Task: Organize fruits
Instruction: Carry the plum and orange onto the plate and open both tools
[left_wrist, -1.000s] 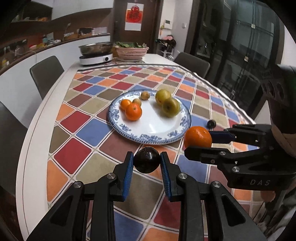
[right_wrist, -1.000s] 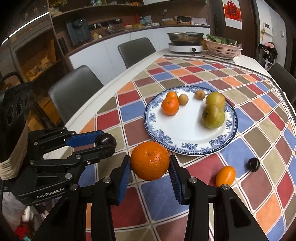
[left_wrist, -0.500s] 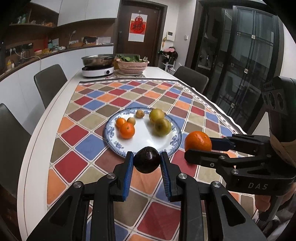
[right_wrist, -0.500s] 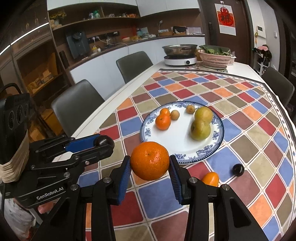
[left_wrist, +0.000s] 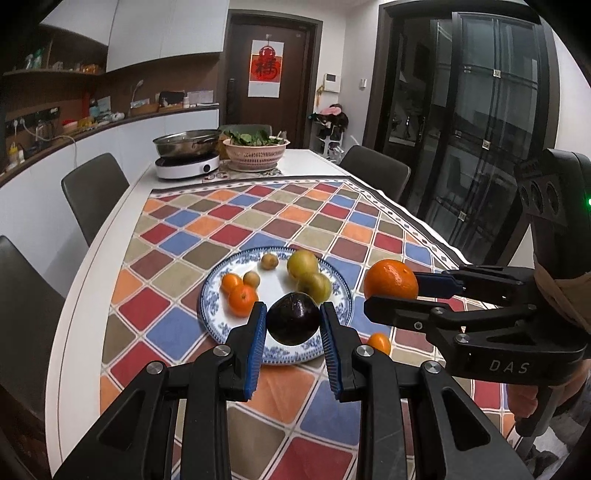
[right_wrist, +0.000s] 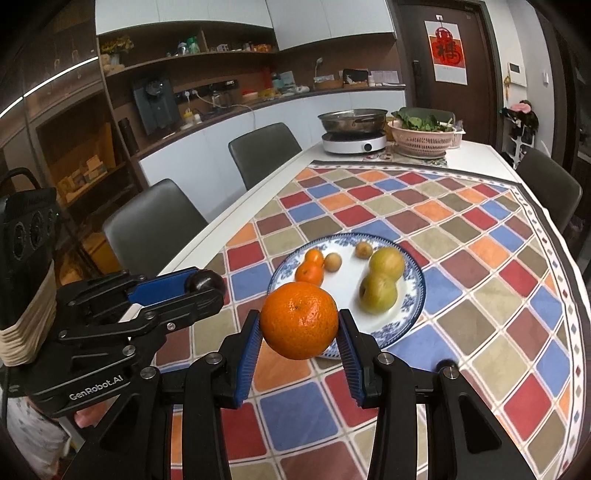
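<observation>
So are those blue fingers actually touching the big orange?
Touching. In the right wrist view, both blue fingers of the right gripper press against the sides of the big orange, holding it in the air above the tablecloth.

We are in a home kitchen-dining room: a long dining table (left_wrist: 92, 295) under a chequered cloth (right_wrist: 461, 236), with upholstered chairs (right_wrist: 264, 147) around it. An induction cooker with a steel pan (right_wrist: 352, 125) and a basket of greens (right_wrist: 424, 136) stand at its far end. We also see a counter with shelves (right_wrist: 229, 48) of household things, and a door bearing a red paper charm (left_wrist: 266, 68).
</observation>
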